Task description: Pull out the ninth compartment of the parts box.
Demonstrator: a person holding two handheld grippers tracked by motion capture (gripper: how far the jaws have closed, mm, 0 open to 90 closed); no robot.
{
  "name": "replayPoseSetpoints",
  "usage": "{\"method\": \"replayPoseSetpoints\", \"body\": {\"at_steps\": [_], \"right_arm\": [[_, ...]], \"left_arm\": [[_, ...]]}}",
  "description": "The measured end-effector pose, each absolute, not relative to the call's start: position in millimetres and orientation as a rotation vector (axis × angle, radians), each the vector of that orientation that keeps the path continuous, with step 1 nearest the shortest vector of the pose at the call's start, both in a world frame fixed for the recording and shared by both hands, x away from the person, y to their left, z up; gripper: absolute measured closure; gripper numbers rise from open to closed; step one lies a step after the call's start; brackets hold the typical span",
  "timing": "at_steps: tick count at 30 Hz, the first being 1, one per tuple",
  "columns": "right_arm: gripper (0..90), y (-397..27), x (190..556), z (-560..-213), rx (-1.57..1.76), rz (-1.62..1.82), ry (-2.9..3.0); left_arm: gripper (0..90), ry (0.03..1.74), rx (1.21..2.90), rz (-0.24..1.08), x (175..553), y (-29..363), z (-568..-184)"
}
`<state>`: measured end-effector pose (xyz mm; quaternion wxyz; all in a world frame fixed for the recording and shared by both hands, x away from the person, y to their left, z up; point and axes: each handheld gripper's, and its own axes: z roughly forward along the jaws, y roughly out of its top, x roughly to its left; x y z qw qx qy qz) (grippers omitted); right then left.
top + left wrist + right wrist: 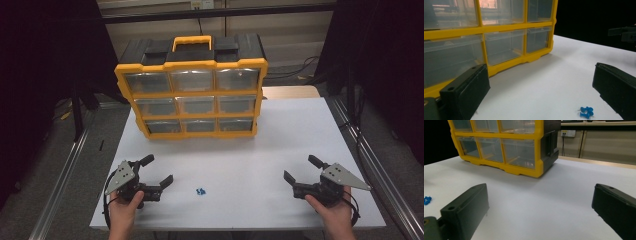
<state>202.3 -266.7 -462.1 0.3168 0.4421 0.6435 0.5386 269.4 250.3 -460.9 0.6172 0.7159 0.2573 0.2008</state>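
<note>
Left gripper [159, 169] and right gripper [301, 168], hand-held low over white table [280, 145], jaws apart, empty, flanking blue pushpins [201, 191]; upright yellow drawer organizer [192, 97] faces them.

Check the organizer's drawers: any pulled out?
All shut. The nine clear drawers of the organizer sit flush with its yellow frame; none juts forward.

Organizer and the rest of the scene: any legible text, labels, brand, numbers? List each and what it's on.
No text can be read.
Yellow organizer: no label or brand legible on its frame, handle or clear drawers.
Wall socket plate: marks too small and blurred to read.
Blue pushpins: no markings.
</note>
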Motion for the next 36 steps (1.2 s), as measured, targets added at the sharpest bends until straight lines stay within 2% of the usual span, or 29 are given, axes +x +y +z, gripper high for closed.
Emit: {"method": "replayPoseSetpoints", "body": {"at_steps": [7,8,22,36], "right_arm": [[0.3,-261.2,204.8,-460.7,1.169,1.419,1.692],[0.3,-257.7,206.8,-460.2,1.175,1.414,1.689],[0.7,-220.8,224.1,-453.0,1.230,1.390,1.659],[0.8,-193.6,239.9,-451.6,1.258,1.345,1.606]], "left_arm": [[1.1,0.602,1.634,0.460,269.0,247.8,-461.4],[1.2,0.578,1.670,0.478,269.9,250.4,-460.9],[1.2,0.606,1.628,0.466,269.1,244.5,-462.3],[1.3,0.594,1.662,0.475,270.7,245.2,-462.6]]}}
